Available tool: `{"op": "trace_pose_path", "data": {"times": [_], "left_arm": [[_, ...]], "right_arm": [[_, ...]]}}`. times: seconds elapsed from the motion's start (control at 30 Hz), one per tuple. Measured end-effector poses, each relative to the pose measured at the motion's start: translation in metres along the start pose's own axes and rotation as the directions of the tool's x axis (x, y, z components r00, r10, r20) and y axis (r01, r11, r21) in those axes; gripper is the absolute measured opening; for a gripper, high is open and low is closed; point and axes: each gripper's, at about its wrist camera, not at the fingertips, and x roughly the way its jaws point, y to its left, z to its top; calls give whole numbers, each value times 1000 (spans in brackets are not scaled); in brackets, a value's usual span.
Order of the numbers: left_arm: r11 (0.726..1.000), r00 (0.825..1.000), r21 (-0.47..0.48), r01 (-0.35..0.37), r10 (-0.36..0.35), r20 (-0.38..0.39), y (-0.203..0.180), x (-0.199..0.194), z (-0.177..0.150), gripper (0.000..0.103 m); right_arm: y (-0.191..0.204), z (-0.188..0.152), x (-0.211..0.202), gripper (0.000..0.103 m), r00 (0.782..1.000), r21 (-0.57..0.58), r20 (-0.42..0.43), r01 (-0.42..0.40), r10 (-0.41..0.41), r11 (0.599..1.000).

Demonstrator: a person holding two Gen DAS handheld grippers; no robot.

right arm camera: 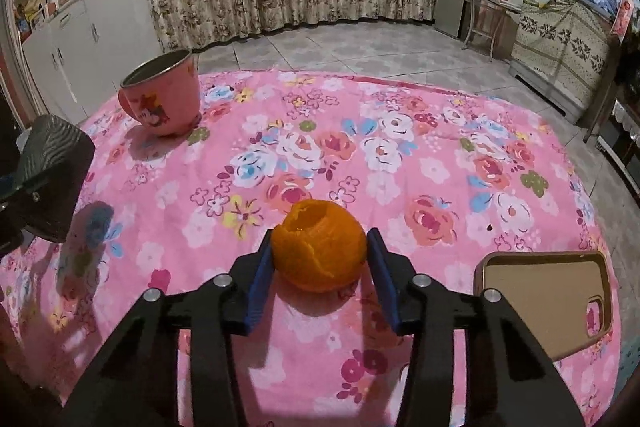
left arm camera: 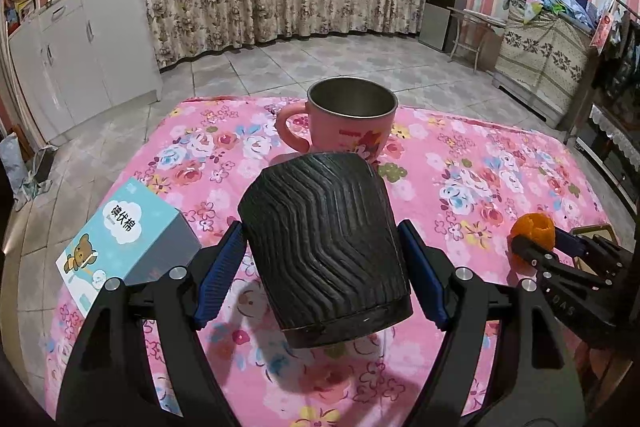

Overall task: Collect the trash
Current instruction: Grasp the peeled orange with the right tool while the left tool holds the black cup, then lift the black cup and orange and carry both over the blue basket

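Observation:
My left gripper [left arm camera: 322, 259] is shut on a black ribbed cup [left arm camera: 324, 243], held tilted above the pink floral tablecloth [left arm camera: 480, 167]. The cup and left gripper also show at the left edge of the right wrist view [right arm camera: 52, 167]. My right gripper [right arm camera: 319, 259] is shut on a hollow orange peel [right arm camera: 319, 250] that rests on the cloth; its blue pads touch both sides. The peel in the right gripper also shows at the right of the left wrist view [left arm camera: 534, 229].
A pink steel-lined mug [left arm camera: 348, 119] stands behind the black cup, also seen in the right wrist view [right arm camera: 164, 95]. A teal box with a bear [left arm camera: 124, 235] lies at the left. A tan phone case [right arm camera: 548, 299] lies at the right. Tiled floor surrounds the table.

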Motion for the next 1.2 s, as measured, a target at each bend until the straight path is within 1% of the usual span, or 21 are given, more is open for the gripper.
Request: {"op": "trace_pose_path", "data": {"times": [0.13, 0.3, 0.53, 0.63, 0.7, 0.83, 1.0, 1.07, 1.2], "left_arm": [[1000, 1000, 9, 3, -3, 0, -3, 1, -1, 75], [1000, 1000, 21, 12, -12, 5, -9, -2, -3, 75], [998, 998, 18, 68, -68, -4, -24, -10, -12, 75], [995, 995, 13, 99, -99, -15, -36, -14, -20, 75], [995, 995, 24, 102, -102, -12, -46, -20, -26, 75], [992, 995, 67, 104, -104, 3, -68, -38, -42, 75], [987, 990, 92, 134, -137, 25, -90, -64, -58, 75], [983, 989, 117, 138, -143, 34, -103, -74, -64, 75], [967, 981, 189, 173, -186, 53, -134, -95, -77, 75]], "right_arm": [[-3, -4, -5, 44, 1000, -5, 6, 2, -2, 1000], [-14, -7, -21, 44, 999, 25, 37, 11, -12, 1000], [-42, -18, -57, 44, 994, 85, 93, 41, -48, 996], [-56, -27, -72, 44, 993, 103, 102, 44, -54, 994], [-64, -35, -81, 44, 992, 98, 104, 59, -69, 993], [-84, -53, -101, 44, 990, 114, 110, 73, -86, 991], [-107, -75, -129, 44, 986, 149, 130, 85, -105, 985], [-112, -85, -140, 44, 983, 149, 139, 99, -120, 984], [-131, -107, -172, 44, 973, 169, 173, 122, -151, 978]]}}
